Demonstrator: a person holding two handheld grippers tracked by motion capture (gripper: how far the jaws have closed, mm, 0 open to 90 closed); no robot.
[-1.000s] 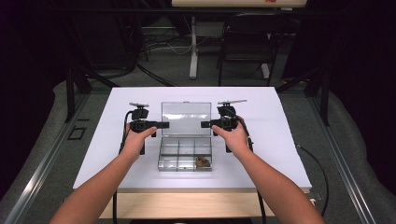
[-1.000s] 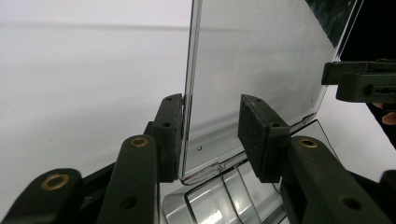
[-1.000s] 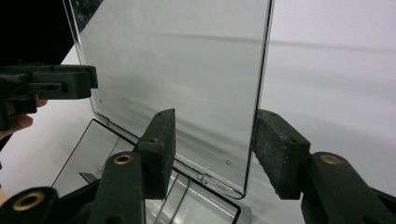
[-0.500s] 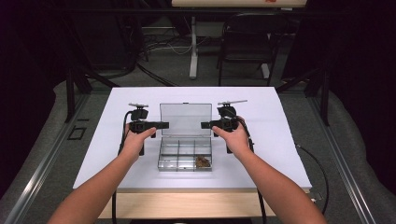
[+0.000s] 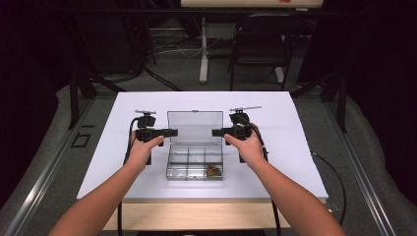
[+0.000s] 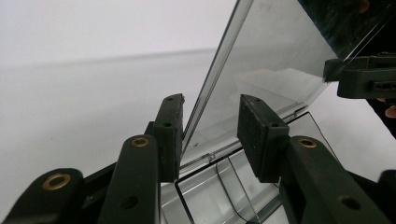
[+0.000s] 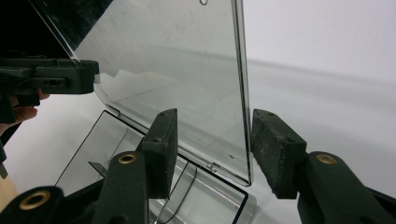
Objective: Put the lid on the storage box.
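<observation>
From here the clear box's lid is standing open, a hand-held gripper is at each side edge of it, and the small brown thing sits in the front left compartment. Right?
Not quite. In the high view the small brown thing sits in the front right compartment of the clear box, not the front left. The rest holds: the lid stands open, with the left hand-held gripper and right hand-held gripper at its side edges.

Both grippers, left gripper [image 5: 173, 132] and right gripper [image 5: 215, 132], are black, with brass-ringed pivot holes behind the flat-padded jaws, trailing black cables; forearms bare.
</observation>
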